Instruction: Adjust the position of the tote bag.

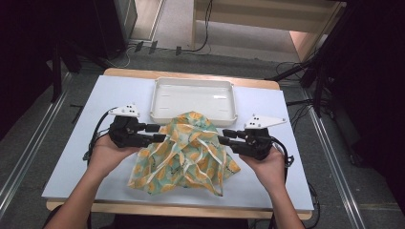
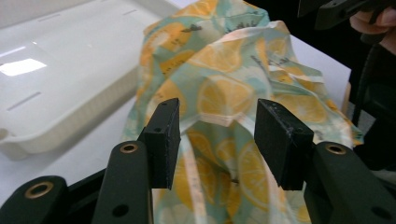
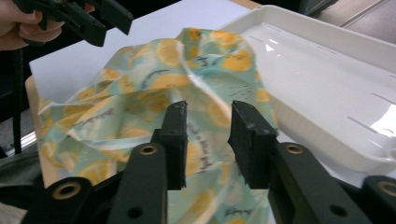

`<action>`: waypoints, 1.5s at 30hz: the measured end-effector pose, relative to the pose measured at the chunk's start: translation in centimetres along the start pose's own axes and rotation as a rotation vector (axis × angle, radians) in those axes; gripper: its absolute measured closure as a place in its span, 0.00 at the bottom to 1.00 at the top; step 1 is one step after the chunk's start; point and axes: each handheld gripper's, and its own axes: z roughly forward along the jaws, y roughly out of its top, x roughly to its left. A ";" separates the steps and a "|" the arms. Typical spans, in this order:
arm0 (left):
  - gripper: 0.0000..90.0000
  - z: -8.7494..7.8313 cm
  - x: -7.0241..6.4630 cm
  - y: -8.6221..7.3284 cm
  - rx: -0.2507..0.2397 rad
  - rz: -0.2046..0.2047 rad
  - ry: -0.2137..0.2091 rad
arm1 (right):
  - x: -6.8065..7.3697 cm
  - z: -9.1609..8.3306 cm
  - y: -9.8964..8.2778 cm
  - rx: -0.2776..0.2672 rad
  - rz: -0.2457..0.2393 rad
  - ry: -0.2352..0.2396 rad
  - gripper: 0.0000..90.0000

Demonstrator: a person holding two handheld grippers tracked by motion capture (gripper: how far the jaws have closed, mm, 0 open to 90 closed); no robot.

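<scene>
Lemon-printed cloth (image 1: 186, 152), pale teal with orange slices and a cream hem, lies crumpled in a loose heap on the white table sheet (image 1: 86, 157), near the middle and toward the near edge. Its far tip touches the near wall of the white plastic tray (image 1: 157, 102), which sits at the far side of the sheet.

On the left, the left gripper (image 1: 162, 132) points rightward at the cloth's left edge, its jaws apart with no fabric pinched; in the left gripper view the two black pads (image 2: 163, 140) stand clear of the folds behind them. On the right, the right gripper (image 1: 221, 136) points leftward at the cloth's right edge, jaws likewise apart, and the right gripper view shows its pads (image 3: 175, 140) gapped with cloth beyond them, not clamped. Each gripper is held in one hand, forearms entering from the near edge
</scene>
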 end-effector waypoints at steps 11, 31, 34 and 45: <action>0.54 1.1 -2.3 -1.2 0.039 0.005 -0.044 | 2.8 1.7 -0.7 0.012 -0.025 0.054 0.79; 0.85 3.5 -2.1 -3.4 0.096 -0.019 -0.028 | 4.6 5.6 -0.5 0.057 -0.030 0.110 1.00; 1.00 3.1 -2.3 -3.1 0.076 -0.012 -0.025 | 4.6 6.3 -0.8 0.096 -0.045 0.099 1.00; 1.00 1.3 -1.3 -2.8 0.014 -0.050 -0.017 | 3.4 5.8 -2.1 0.128 -0.018 0.061 1.00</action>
